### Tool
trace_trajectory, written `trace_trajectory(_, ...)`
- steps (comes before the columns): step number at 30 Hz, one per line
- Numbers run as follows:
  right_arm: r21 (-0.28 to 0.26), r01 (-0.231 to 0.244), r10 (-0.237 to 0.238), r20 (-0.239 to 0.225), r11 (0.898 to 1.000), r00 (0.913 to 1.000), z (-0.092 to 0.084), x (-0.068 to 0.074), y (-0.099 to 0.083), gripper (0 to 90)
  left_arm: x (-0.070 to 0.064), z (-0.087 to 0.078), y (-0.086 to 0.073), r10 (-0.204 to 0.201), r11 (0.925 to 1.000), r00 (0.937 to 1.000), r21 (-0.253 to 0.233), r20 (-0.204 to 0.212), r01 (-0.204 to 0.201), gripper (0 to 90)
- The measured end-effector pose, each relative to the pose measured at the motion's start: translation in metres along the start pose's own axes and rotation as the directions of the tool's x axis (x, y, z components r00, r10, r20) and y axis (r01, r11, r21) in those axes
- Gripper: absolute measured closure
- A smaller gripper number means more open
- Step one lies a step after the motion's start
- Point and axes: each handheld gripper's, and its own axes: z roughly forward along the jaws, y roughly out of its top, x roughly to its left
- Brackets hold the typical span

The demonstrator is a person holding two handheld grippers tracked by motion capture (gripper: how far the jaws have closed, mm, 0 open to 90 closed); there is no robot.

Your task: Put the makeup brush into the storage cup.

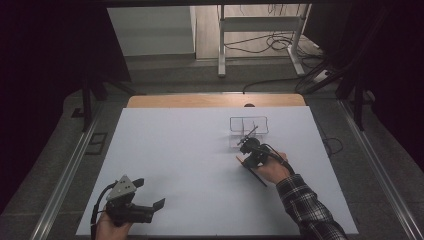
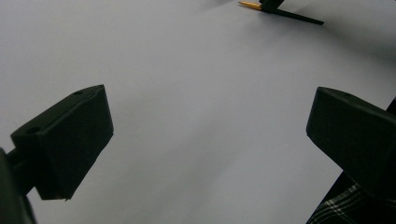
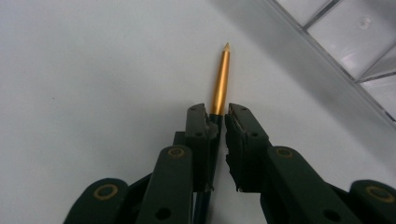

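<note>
Your right claw (image 3: 218,122) is closed on a pen (image 3: 220,79), the pads pinching its dark barrel so that the gold tip sticks out ahead of them. This reads as the pick-up step: the grip looks made, but the pen lies low over the white surface (image 1: 180,165) and is not yet carried anywhere. In the high view the pen's dark tail (image 1: 256,176) slants back from the right claw (image 1: 248,150) toward your hand (image 1: 274,170).

Taking the clear tray (image 1: 248,125) as the landmark, the pen sits just on your side of it, close to its near wall, and the tray's rim (image 3: 327,51) runs across the corner beyond the gold tip. If the tray is the goal, the next move calls for a lift to clear that wall, then a short carry over it; keep the pinch firm, since a thin, smooth barrel may swivel between the pads.

Your left claw (image 1: 150,207) rests far from the tray, at the near edge of the surface, jaws spread wide with nothing between them.

Beyond the tray the white sheet ends and a strip of wood (image 1: 215,100) shows. Past that lie grey floor, a white frame stand (image 1: 260,40) and loose cables (image 1: 280,42), with dark drapes at both sides.
</note>
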Motion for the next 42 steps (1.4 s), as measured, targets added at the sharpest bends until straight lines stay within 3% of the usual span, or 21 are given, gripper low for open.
trace_trajectory(19,0.036,-0.007,0.007,0.006,0.999,1.0,0.001,0.002,0.003,83.1,0.0,0.0,0.0,0.001,1.0,1.0,0.001,0.0,-0.001,1.0)
trace_trajectory(42,-0.074,-0.005,0.005,0.007,0.997,1.0,-0.024,0.004,0.004,83.6,0.0,0.0,0.0,0.001,1.0,1.0,0.001,-0.001,-0.001,1.0)
